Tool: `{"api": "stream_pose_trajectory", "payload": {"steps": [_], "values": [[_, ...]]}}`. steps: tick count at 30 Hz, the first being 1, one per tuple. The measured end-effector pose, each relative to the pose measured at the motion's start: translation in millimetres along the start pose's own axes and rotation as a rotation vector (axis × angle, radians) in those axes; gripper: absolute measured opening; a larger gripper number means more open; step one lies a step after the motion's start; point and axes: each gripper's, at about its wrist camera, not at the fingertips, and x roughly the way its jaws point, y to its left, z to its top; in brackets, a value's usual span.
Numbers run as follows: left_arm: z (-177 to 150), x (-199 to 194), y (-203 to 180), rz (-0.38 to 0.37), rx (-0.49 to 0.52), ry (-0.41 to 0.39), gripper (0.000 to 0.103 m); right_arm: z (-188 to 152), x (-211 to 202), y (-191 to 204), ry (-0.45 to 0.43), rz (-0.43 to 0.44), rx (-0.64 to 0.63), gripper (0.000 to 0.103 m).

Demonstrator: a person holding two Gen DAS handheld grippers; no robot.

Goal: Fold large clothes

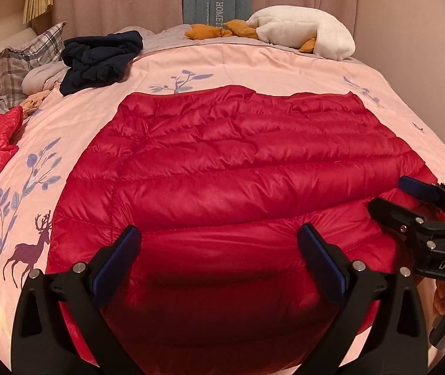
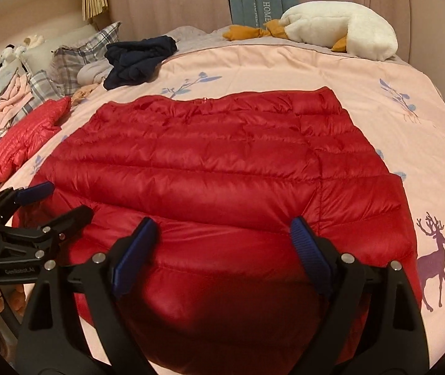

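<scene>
A red quilted down jacket [image 1: 222, 156] lies spread flat on the pink bedspread [image 1: 253, 62], its far hem straight and a ridge running across its near part. My left gripper [image 1: 219, 234] hovers over the jacket's near edge, jaws wide apart with nothing between the blue pads. The right gripper [image 1: 391, 195] shows at the right, a hand behind it. In the right wrist view the same jacket [image 2: 210, 162] fills the middle. There my right gripper [image 2: 222, 225] is open and empty above the near edge, and the left gripper [image 2: 67, 200] stands open beside it on the left.
A navy garment [image 2: 138, 59] lies crumpled at the back left, next to plaid pillows [image 2: 75, 53]. A second, lighter red puffer jacket [image 2: 22, 147] lies at the left edge. A white plush goose [image 2: 341, 28] rests at the far side against the curtains. Bare bedspread [image 2: 409, 140] shows right of the jacket.
</scene>
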Motion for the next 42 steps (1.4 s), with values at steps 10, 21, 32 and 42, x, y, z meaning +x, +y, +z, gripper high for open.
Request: {"api": "stream_pose_trajectory", "payload": {"steps": [10, 21, 32, 42], "values": [[0, -25, 17, 0.019, -0.044, -0.012, 0.102, 1, -34, -15, -0.048, -0.006, 0.061, 0.09], [-13, -22, 38, 0.042, -0.072, 0.011, 0.102, -18, -23, -49, 0.001, -0.041, 0.107, 0.09], [-22, -34, 54, 0.068, -0.096, 0.004, 0.102, -23, -46, -62, -0.042, -0.027, 0.167, 0.09], [-32, -42, 93, 0.074, -0.203, 0.03, 0.102, -32, -56, -111, -0.034, -0.053, 0.344, 0.09]]}}
